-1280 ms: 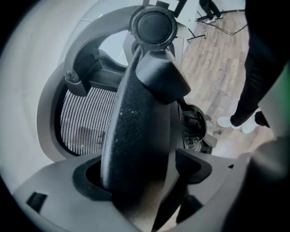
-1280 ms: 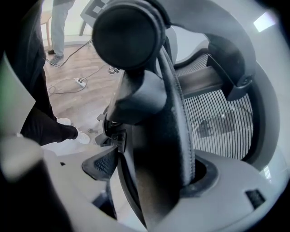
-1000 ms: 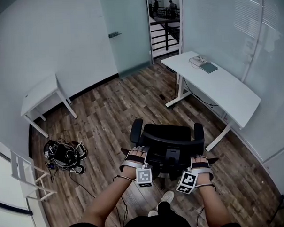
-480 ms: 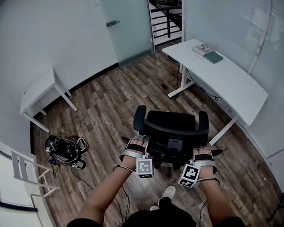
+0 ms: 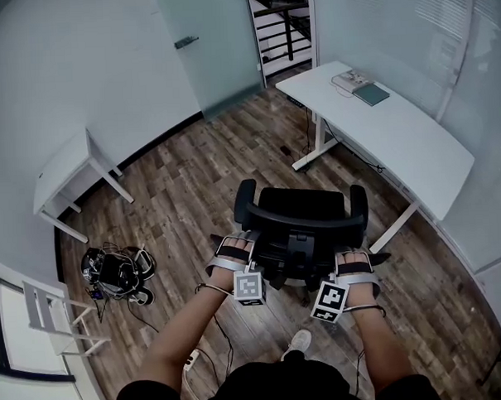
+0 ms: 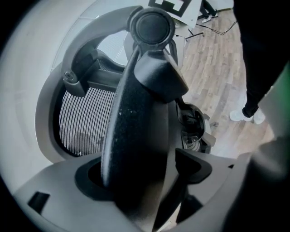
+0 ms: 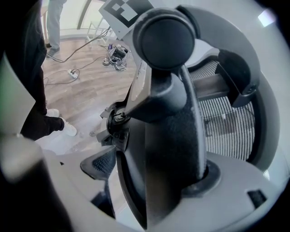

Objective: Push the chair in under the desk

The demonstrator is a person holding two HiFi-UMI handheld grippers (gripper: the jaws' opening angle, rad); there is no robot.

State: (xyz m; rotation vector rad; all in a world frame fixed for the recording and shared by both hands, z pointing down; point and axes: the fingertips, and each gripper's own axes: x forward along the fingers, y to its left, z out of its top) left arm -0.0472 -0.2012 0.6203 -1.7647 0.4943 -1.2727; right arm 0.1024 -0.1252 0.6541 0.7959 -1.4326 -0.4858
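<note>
A black office chair (image 5: 305,207) stands on the wood floor, facing away from me. It is out in front of the long white desk (image 5: 414,150) at the right. My left gripper (image 5: 236,247) is shut on the left edge of the backrest frame (image 6: 136,118). My right gripper (image 5: 353,258) holds the right edge of the backrest frame (image 7: 174,136). The right jaws are opening a little, with the frame still filling the gap between them. Mesh back (image 6: 88,118) shows beyond the frame.
A notebook and device (image 5: 363,89) lie at the desk's far end. A small white table (image 5: 67,166) stands at the left wall. Below it are a heap of cabled gear (image 5: 114,274) and a white stool (image 5: 50,316). Cables run by my shoe (image 5: 298,342).
The chair has rolled a little forward and toward the desk with both grippers on its back, and I have stepped after it.
</note>
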